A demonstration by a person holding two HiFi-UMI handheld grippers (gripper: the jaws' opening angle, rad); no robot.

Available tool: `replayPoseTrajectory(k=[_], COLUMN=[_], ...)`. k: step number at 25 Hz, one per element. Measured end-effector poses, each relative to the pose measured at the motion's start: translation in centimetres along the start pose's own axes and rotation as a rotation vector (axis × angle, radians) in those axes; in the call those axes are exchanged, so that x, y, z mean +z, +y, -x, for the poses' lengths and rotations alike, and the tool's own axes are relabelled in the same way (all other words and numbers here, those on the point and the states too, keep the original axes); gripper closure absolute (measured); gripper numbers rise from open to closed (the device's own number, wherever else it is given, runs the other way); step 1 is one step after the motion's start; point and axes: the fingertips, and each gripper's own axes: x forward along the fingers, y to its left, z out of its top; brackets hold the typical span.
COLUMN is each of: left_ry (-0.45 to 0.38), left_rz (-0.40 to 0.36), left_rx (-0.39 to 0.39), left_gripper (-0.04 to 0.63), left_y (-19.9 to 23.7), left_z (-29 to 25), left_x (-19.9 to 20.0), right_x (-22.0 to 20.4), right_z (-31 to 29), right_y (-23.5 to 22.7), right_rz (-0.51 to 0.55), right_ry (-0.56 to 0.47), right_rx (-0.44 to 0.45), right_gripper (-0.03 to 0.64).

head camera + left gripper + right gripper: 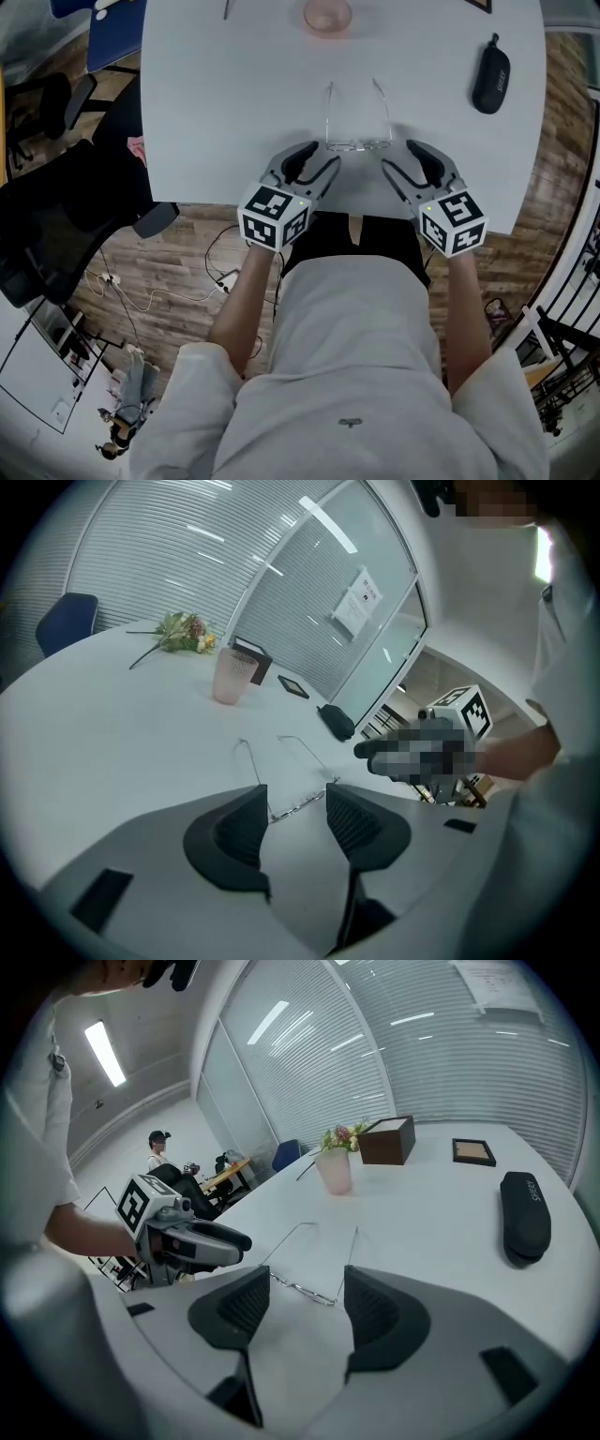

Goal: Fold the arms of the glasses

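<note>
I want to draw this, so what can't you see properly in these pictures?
- Cup: head view, top edge cuts it off.
- Glasses front: left gripper view, jaws hide its ends.
- Case print: head view, too small to read.
- Paper on the glass wall: left gripper view, too small.

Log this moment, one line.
glasses: arms unfolded, on table | left gripper: open, empty | right gripper: open, empty | fold: not started

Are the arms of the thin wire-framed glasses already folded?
No, both arms of the thin wire-framed glasses stand unfolded, pointing away from the lenses.
</note>
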Motion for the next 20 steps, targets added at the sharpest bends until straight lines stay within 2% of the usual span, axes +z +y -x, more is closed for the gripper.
replayPoseTrajectory(k=[5, 20], left_ry=[0.018, 0.052], left_rz=[-0.018, 0.018], left_rx=[0.007, 0.028], left_gripper=[0.399, 0.393], left_y=[0.1, 0.9], left_z=[-0.6, -2.0], left_x=[-0.7, -1.8], right_x=[-0.5, -1.7], right_z=[-0.8, -3.1], right_y=[-0.2, -1.2], right_rz=[0.019, 0.083], right_ry=[0.022, 0.083], right_rx=[-0.006, 0.003], right_gripper=[0.362, 0.354])
